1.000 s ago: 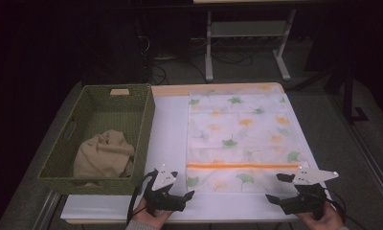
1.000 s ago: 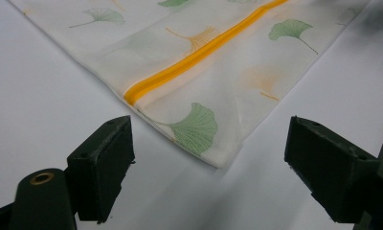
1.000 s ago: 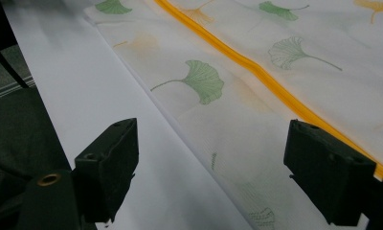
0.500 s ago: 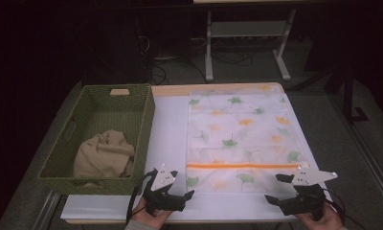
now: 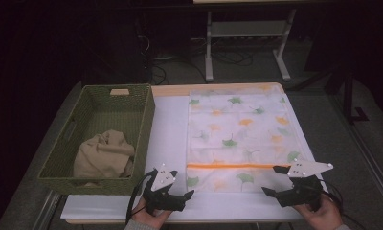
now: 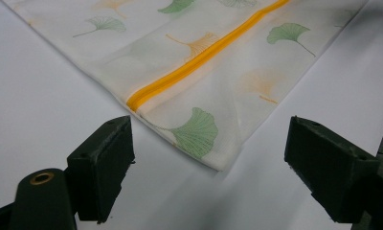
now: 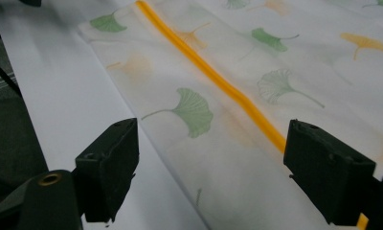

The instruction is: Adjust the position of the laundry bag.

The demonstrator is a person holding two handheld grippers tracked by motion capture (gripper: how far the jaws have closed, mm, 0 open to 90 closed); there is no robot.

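A white mesh bag (image 5: 240, 134) printed with green and orange ginkgo leaves lies flat on the white table (image 5: 168, 129). An orange zipper (image 5: 237, 166) runs across its near end. My left gripper (image 5: 175, 184) is open just short of the bag's near left corner, which lies between the jaws in the left gripper view: gripper (image 6: 211, 163), bag (image 6: 180, 62), zipper (image 6: 199, 64). My right gripper (image 5: 272, 179) is open at the near right corner. In the right gripper view the gripper (image 7: 211, 163) hovers over the bag (image 7: 285, 72) and its zipper (image 7: 218, 79).
A green woven basket (image 5: 141, 120) stands at the left of the table with a crumpled beige cloth (image 5: 103, 155) inside. A strip of bare white table lies between basket and bag. Beyond the far edge are a dark floor and a metal stand (image 5: 247, 33).
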